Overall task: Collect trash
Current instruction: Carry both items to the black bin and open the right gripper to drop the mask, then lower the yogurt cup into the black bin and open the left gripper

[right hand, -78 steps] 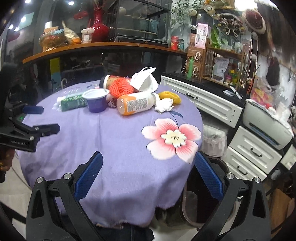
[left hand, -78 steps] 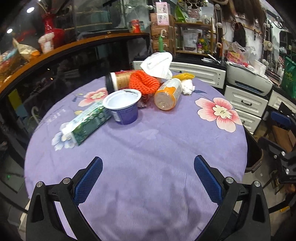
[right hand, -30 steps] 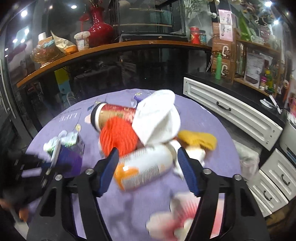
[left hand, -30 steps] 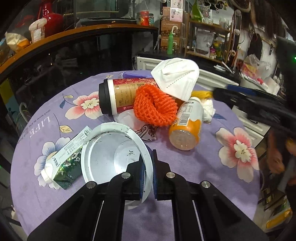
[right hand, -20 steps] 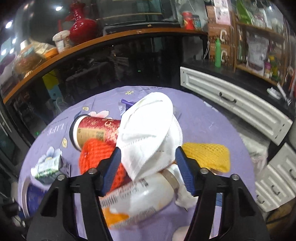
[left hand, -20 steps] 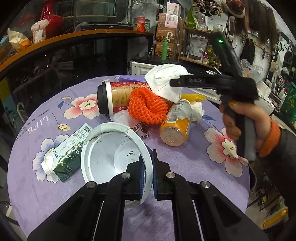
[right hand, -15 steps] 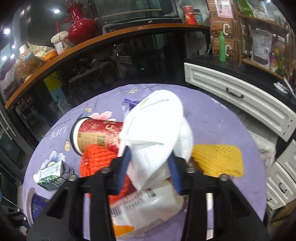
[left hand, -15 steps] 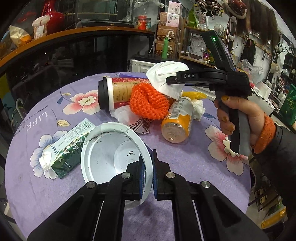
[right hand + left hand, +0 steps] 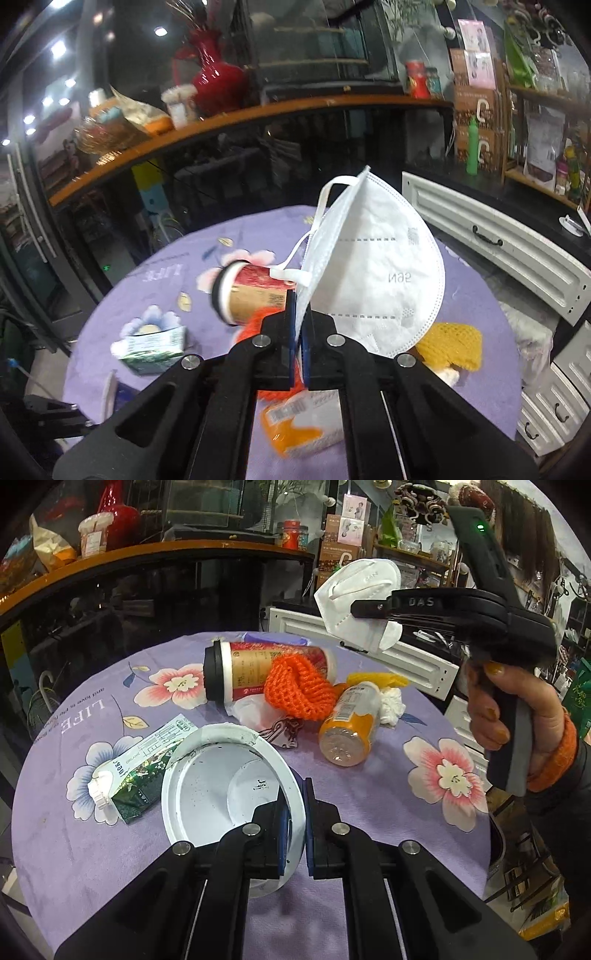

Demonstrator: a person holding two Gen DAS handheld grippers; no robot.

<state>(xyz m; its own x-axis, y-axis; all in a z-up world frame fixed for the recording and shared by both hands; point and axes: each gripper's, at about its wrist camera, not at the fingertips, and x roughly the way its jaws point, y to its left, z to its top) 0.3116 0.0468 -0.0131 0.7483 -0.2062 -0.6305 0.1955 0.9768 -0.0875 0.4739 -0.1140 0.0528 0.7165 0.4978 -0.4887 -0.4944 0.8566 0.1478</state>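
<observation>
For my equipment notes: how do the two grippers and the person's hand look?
Both grippers are black plastic with blue jaw pads and silver screws. The right gripper carries white "DAS" lettering, a green light and a grey handle. The hand has yellow-painted nails, an orange knitted cuff and a dark sleeve.

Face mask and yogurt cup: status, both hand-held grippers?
Right hand-held gripper shut on white folded face mask, lifted clear of the pile. Left hand-held gripper shut on white plastic yogurt cup rim. Nothing blocking.
</observation>
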